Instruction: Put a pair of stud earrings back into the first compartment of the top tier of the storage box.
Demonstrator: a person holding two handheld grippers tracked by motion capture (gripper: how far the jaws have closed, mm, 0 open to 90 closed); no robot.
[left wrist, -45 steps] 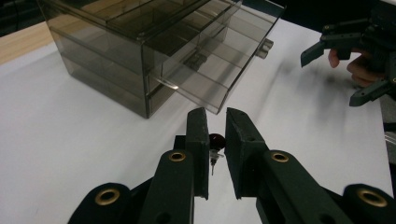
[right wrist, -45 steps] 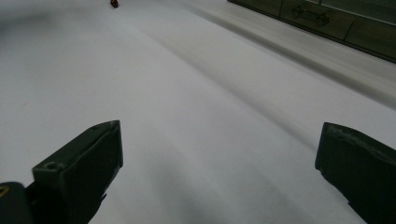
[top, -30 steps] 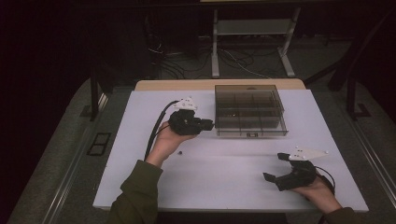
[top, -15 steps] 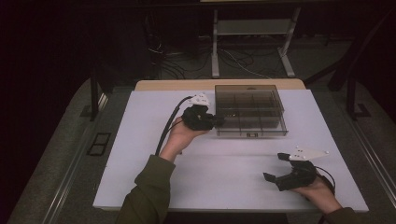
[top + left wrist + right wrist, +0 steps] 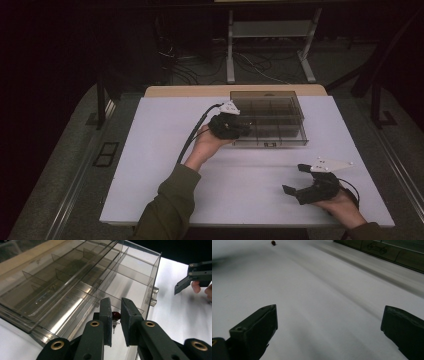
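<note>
A clear smoky plastic box (image 5: 272, 112) with several divided compartments stands at the back middle of the white table (image 5: 165, 165). My left gripper (image 5: 239, 128) hovers at the box's front-left corner. In the left gripper view its jaws (image 5: 115, 302) stand nearly together, shut on a small dark red bead with a thin metal pin (image 5: 115, 315), just above a near compartment of the box (image 5: 75, 282). My right gripper (image 5: 295, 178) rests open near the table's front right, nothing between its jaws (image 5: 329, 310).
A tiny dark bead (image 5: 273, 242) lies on the table far ahead of the right gripper. The box's front wall (image 5: 387, 252) crosses the top right of that view. The right gripper (image 5: 190, 280) appears at the right of the left gripper view.
My left gripper has moved right and away from me, from beside the box to its front-left corner. The right gripper has stayed put.
</note>
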